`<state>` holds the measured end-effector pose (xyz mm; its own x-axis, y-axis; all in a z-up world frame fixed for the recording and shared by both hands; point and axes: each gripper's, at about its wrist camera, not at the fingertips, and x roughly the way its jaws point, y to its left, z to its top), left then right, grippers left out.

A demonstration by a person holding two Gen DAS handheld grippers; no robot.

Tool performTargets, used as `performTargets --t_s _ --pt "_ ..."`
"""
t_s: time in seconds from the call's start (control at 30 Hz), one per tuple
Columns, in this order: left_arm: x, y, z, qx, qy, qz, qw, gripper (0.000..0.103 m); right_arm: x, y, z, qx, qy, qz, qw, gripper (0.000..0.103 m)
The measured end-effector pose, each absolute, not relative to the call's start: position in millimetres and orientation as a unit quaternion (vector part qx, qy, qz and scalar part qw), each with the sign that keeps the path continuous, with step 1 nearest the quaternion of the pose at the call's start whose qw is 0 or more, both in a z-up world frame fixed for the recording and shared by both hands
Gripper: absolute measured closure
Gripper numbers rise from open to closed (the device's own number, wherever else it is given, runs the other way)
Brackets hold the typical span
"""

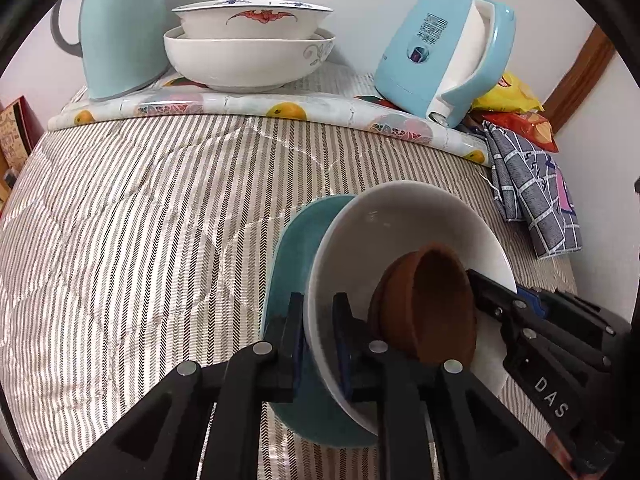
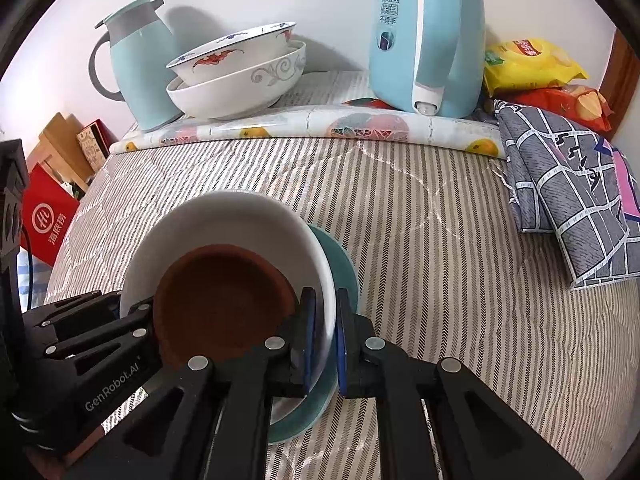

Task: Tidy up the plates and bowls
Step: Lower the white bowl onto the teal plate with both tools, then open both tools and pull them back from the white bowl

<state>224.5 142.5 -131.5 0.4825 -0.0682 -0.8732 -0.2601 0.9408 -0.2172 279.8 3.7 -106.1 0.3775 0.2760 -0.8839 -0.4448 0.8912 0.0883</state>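
Both grippers are clamped onto the same stack right now: a small brown clay bowl (image 2: 224, 304) sitting inside a plain white ceramic bowl (image 2: 248, 216), which rests on a teal glazed plate (image 2: 340, 268). The left gripper (image 1: 318, 340) has its fingers (image 1: 294, 320) clenched over the near rim, one finger outside the teal plate and the other inside the white bowl. The right gripper (image 2: 324, 332) does the same on the opposite side, its fingers pinching the white bowl's wall and the plate edge together. The stack is tilted and sits over the striped quilted bed cover (image 2: 440, 240) (whether it touches the cover, I can't tell). Well back against the wall, a white bowl with a red bat motif (image 1: 252, 20) is nested in a bigger white bowl with a grey scroll pattern (image 1: 248, 60), between a pale green thermos jug (image 1: 124, 28) and a light blue electric kettle (image 1: 440, 56), all on a fruit-print mat (image 1: 280, 110).
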Motion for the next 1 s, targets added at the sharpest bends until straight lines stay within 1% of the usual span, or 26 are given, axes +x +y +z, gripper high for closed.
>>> performTargets --t_s 0.13,0.27,0.43,0.63,0.67,0.7,0.73,0.8,0.87,0.9,1.0 --pt "223 140 -131 -0.153 0.506 0.059 0.847 0.086 277 1 -103 -0.087 0.509 0.219 0.828 0.094" --pt "221 137 -129 -0.15 0.511 0.06 0.844 0.085 273 -3 -99 -0.091 0.505 0.217 0.831 0.091" --pt "216 135 -120 -0.13 0.507 0.071 0.849 0.076 268 -8 -96 -0.093 0.502 0.218 0.832 0.091" --pt "212 136 -112 -0.131 0.507 0.073 0.849 0.074 263 -11 -95 -0.087 0.5 0.216 0.834 0.09" --pt "210 135 -110 -0.13 0.506 0.074 0.849 0.071 261 -12 -93 -0.084 0.499 0.216 0.835 0.091" --pt "208 135 -107 -0.126 0.503 0.078 0.851 0.063 260 -14 -91 -0.082 0.497 0.216 0.836 0.09" --pt "207 134 -104 -0.122 0.499 0.082 0.854 0.057 258 -15 -89 -0.08 0.495 0.216 0.838 0.09" --pt "203 134 -99 -0.121 0.489 0.083 0.86 0.056 256 -16 -86 -0.08 0.492 0.218 0.839 0.09" --pt "199 132 -92 -0.118 0.482 0.085 0.864 0.052 252 -20 -81 -0.076 0.488 0.216 0.842 0.089" --pt "197 131 -89 -0.115 0.479 0.087 0.866 0.048 251 -21 -79 -0.074 0.487 0.216 0.843 0.088" --pt "190 126 -81 -0.104 0.467 0.1 0.872 0.043 243 -27 -71 -0.072 0.48 0.214 0.848 0.087"
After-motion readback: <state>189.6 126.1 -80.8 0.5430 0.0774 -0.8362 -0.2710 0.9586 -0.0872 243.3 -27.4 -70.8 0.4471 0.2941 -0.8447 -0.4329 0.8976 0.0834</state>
